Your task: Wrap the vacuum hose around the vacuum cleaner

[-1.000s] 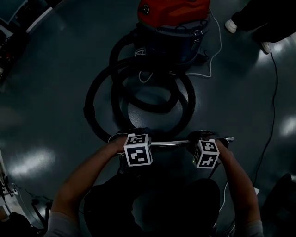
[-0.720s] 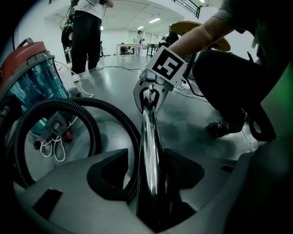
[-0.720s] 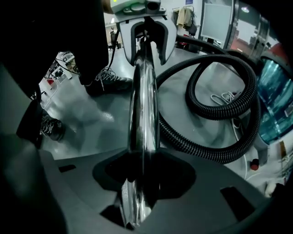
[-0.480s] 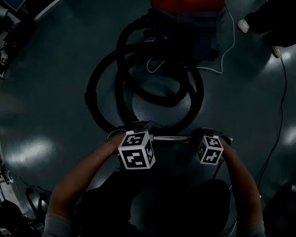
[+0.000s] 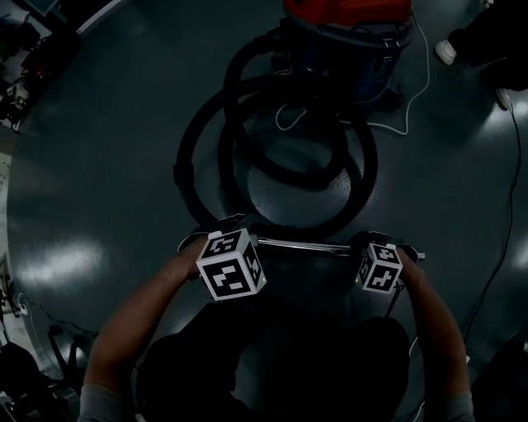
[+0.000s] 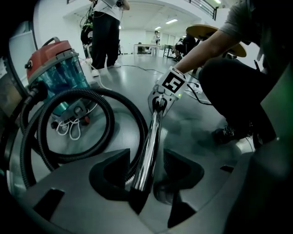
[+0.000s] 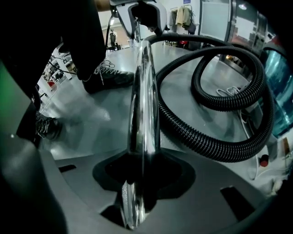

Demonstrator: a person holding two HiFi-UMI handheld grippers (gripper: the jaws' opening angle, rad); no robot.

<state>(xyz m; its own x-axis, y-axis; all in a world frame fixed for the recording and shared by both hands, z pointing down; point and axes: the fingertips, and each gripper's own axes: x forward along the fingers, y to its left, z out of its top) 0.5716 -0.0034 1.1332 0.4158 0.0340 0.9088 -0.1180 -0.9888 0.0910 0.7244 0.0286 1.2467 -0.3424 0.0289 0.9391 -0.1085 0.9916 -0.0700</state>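
Observation:
A red-topped vacuum cleaner (image 5: 346,21) (image 6: 57,68) stands at the far side of the floor. Its black ribbed hose (image 5: 206,140) (image 6: 91,96) (image 7: 215,146) lies in wide loops before it. The hose ends in a chrome tube (image 5: 305,245) (image 6: 149,146) (image 7: 144,91), which lies crosswise between both hands. My left gripper (image 5: 233,247) (image 6: 146,176) straddles the tube near the hose end. Its jaws have just been opening, and gaps show on both sides of the tube. My right gripper (image 5: 375,247) (image 7: 143,176) is shut on the tube's other end.
A white power cord (image 5: 404,124) trails from the vacuum cleaner's base. A bystander's shoes (image 5: 450,51) stand at the top right, and a person (image 6: 103,41) stands behind the vacuum cleaner. A thin black cable (image 5: 503,231) runs along the right. Equipment (image 5: 16,91) lines the left edge.
My left gripper has rolled and shifted slightly left along the tube, its marker cube now tilted. The right gripper still grips the tube. The view has swung, so the vacuum cleaner sits further right.

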